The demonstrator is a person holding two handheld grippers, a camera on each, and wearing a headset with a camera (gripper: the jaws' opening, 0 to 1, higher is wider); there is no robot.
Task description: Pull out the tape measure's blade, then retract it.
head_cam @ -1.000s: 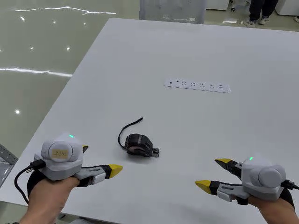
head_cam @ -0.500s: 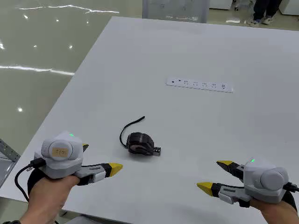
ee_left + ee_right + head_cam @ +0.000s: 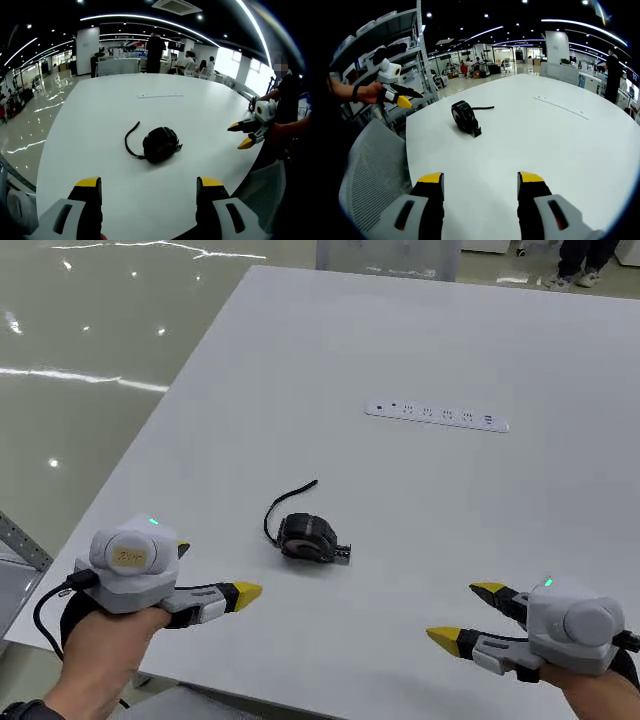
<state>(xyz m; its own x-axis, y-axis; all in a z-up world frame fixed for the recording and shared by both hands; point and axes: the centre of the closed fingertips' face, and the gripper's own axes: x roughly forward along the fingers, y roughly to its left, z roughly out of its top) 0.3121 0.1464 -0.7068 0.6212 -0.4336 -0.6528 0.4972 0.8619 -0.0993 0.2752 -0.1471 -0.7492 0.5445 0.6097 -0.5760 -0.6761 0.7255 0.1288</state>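
Open-plan office: large white table (image 3: 300, 360) with power strip (image 3: 437, 416), polished floor (image 3: 90, 330), far desks (image 3: 117, 65), ceiling strip lights (image 3: 150, 20), mesh chair (image 3: 370, 170).

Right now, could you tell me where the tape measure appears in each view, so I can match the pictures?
Head view: the tape measure lies just left of centre.
Left gripper view: the tape measure sits at centre.
Right gripper view: the tape measure lies just left of centre.
Shared landmark: the white power strip lying beyond it.
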